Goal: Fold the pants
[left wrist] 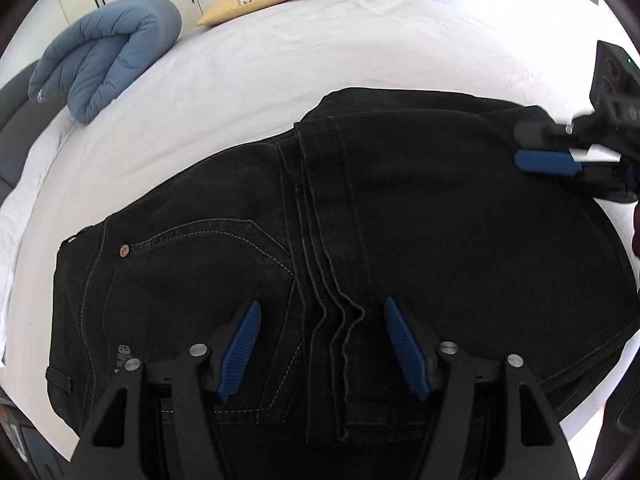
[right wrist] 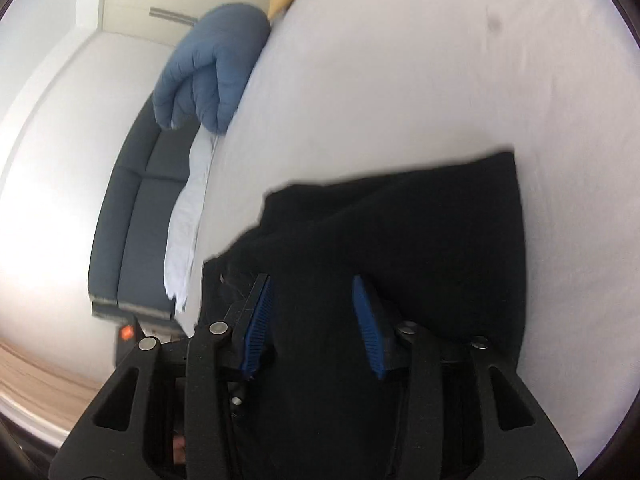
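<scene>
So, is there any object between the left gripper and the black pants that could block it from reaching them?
Nothing visible does. The left gripper hangs open directly over the black pants, with only folded fabric below it. The blue duvet and the pillows lie far off on the bed.

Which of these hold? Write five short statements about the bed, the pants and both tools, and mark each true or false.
1. The black pants lie on a white bed sheet. True.
2. The left tool is clamped shut on a pillow. False: its fingers stand apart over the pants.
3. A rolled blue duvet lies near the bed's edge. True.
4. The pants are red. False: they are black.
5. The right tool is over the pants. True.
</scene>
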Demonstrator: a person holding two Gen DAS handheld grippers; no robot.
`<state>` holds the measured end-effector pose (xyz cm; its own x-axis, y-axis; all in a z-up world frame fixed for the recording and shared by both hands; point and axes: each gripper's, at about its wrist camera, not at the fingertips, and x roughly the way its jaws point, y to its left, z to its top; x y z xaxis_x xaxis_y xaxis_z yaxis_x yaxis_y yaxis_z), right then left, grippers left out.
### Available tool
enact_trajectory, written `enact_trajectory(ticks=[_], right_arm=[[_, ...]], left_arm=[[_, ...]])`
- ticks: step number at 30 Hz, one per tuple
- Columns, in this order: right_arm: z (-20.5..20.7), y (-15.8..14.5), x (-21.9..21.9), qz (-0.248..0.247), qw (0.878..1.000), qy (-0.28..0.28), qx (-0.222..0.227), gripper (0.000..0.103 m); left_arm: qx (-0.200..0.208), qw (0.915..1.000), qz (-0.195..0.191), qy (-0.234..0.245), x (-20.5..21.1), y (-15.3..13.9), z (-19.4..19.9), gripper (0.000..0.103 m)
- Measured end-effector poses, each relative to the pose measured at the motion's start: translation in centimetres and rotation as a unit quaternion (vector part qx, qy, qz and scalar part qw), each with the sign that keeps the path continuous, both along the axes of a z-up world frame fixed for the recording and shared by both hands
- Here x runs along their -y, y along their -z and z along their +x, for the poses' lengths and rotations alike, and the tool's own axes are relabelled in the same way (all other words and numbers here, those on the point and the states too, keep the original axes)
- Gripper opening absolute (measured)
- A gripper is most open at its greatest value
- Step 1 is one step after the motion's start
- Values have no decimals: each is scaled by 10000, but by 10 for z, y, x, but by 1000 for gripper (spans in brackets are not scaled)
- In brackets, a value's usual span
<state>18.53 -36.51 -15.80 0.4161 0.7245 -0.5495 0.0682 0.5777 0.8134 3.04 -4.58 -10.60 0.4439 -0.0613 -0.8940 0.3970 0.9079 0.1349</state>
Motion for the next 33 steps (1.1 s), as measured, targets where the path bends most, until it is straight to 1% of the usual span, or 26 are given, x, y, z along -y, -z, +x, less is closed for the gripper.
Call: enact_trajectory(ticks=[2, 4, 6, 10, 13, 15, 16, 19, 21, 22, 23, 24, 26, 28, 29, 30, 31, 32, 33], right_arm=[[-12, 3, 2, 5, 9999, 20, 134, 32], [-27, 4, -3, 71, 9998, -155, 97, 32], [-38, 10, -25, -18, 9993, -345, 145, 32], [-92, 7, -47, -189, 9969, -737, 207, 33], [-137, 1, -57, -256, 9961, -813, 215, 33], [-160, -5, -65, -325, 9954, -862, 249, 33], [-166, -6, -73, -384, 9947, -922, 256, 32], [-181, -17, -76, -464, 9926, -1112, 129, 33], [-179, -33, -64, -508, 9921, -1119, 271, 34], [-169, -42, -63, -425, 9924, -1085, 384, 34], [-165, -51, -61, -228, 9927, -1041, 557, 34], [-152, -55, -67, -87, 9925, -1011, 677, 34], [-136, -57, -69, 149, 9921, -948, 809, 34], [-118, -44, -73, 389, 9925, -927, 693, 34], [-109, -28, -77, 407, 9942, -890, 444, 37], [-104, -11, -76, 244, 9961, -842, 112, 39], [-101, 8, -80, 31, 9964, -830, -147, 25], [-104, 11, -81, -151, 9970, -765, 20, 23], [-105, 8, -83, -168, 9969, -772, 68, 24]], left_arm=[[-24, 10000, -47, -39, 1, 0, 0, 68], [-45, 9999, -70, -59, 2, 1, 1, 69], [-32, 10000, -59, -48, 3, 2, 0, 69], [-48, 9999, -66, -65, 1, 4, 2, 69], [-49, 9999, -55, -80, -1, 4, 5, 69], [-49, 9999, -72, -88, -1, 4, 4, 69], [-47, 9999, -78, -86, -1, 4, 4, 69], [-58, 9999, -118, -89, -4, 5, 5, 69], [-69, 9998, -176, -115, -5, 6, 5, 68], [-73, 9997, -211, -124, -7, 6, 6, 68], [-79, 9996, -250, -135, -8, 6, 6, 68], [-85, 9994, -306, -149, -10, 6, 6, 68], [-96, 9989, -420, -160, -13, 5, 7, 68], [-112, 9975, -670, -214, -22, 3, 7, 68], [-129, 9963, -817, -241, -27, 1, 7, 67], [-158, 9943, -1011, -299, -35, -2, 6, 67], [-167, 9918, -1190, -425, -45, -6, 3, 67], [-134, 9888, -1360, -597, -59, -11, 0, 68], [-86, 9859, -1483, -765, -71, -15, -3, 71]])
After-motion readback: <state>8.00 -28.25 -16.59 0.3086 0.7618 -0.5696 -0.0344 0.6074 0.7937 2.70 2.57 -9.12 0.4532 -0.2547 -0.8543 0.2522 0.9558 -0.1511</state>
